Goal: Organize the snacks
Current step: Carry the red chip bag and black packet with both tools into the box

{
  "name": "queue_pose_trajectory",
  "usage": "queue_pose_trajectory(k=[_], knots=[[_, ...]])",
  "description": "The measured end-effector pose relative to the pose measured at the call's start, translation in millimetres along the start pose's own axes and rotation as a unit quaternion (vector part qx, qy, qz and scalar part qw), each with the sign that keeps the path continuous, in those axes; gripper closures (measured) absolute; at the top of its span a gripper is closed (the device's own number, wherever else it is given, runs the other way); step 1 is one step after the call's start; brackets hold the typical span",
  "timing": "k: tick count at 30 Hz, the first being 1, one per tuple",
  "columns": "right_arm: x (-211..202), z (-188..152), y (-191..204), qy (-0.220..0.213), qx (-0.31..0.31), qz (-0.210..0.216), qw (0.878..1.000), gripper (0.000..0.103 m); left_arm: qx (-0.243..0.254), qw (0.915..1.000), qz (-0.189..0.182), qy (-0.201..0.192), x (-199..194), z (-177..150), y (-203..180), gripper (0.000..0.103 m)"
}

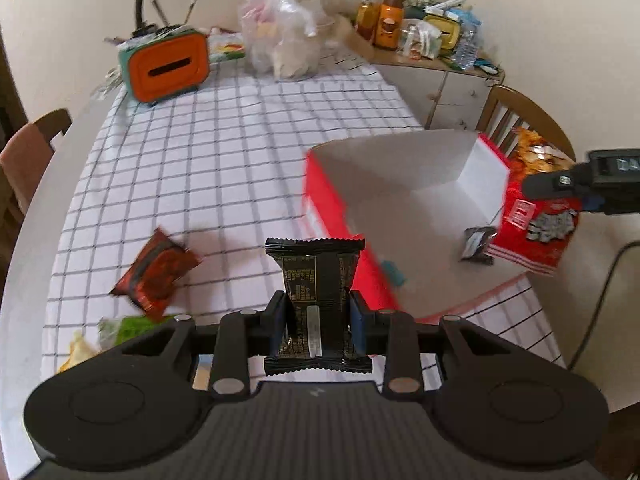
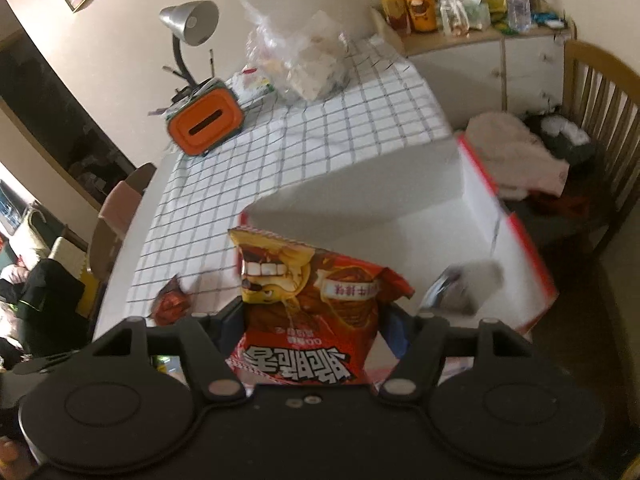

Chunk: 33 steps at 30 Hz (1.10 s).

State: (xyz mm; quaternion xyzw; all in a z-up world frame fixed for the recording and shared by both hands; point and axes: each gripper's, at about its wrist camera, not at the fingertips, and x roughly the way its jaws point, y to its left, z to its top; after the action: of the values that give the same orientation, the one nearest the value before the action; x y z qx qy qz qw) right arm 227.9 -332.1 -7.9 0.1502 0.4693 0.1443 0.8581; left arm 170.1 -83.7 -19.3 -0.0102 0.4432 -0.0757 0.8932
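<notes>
My left gripper is shut on a black snack packet and holds it above the checked tablecloth, just left of a red box with a white inside. My right gripper is shut on a red chip bag and holds it over the near edge of the same box. In the left wrist view the chip bag and right gripper show at the box's right side. A small dark packet lies inside the box; it also shows, blurred, in the right wrist view.
A dark red snack packet and green and yellow packets lie on the cloth at the left. An orange tissue box, a desk lamp and a plastic bag stand at the back. A wooden chair is right.
</notes>
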Motion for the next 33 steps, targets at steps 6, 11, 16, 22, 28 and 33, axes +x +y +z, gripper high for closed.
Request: queue_pose_trajectory(k=[6,11,16,22,28,33], knots=[[12.2,24.3,-35.0,0.005,-0.023,-0.020,1.000,0.034,0.019,0.9998,0.006,-0.002,23.1,18.4,-48.4,0.071],[32.2,36.2,-52.2,0.029,-0.050,-0.028,0.998,0.034,0.026,0.9995,0.015,0.012,50.6,34.2,-77.4,0.072],[59.0,37.6,-62.2,0.055,-0.070,-0.039,0.995,0.034,0.024,0.9985,0.032,0.039,83.7,44.2,-94.8,0.072],[92.0,31.4,-61.9,0.095,-0.110,-0.044,0.988,0.034,0.027,0.9954,0.051,0.077,119.6,48.4,-104.2,0.072],[110.6,33.1,-60.8,0.117,-0.136,-0.052,0.982,0.034,0.018,0.9908,0.064,0.117,140.7,46.6,-104.6,0.072],[120.9,35.4,-50.9,0.131,-0.175,-0.065,0.974,0.034,0.024,0.9873,0.082,0.134,147.6,46.4,-110.8,0.071]])
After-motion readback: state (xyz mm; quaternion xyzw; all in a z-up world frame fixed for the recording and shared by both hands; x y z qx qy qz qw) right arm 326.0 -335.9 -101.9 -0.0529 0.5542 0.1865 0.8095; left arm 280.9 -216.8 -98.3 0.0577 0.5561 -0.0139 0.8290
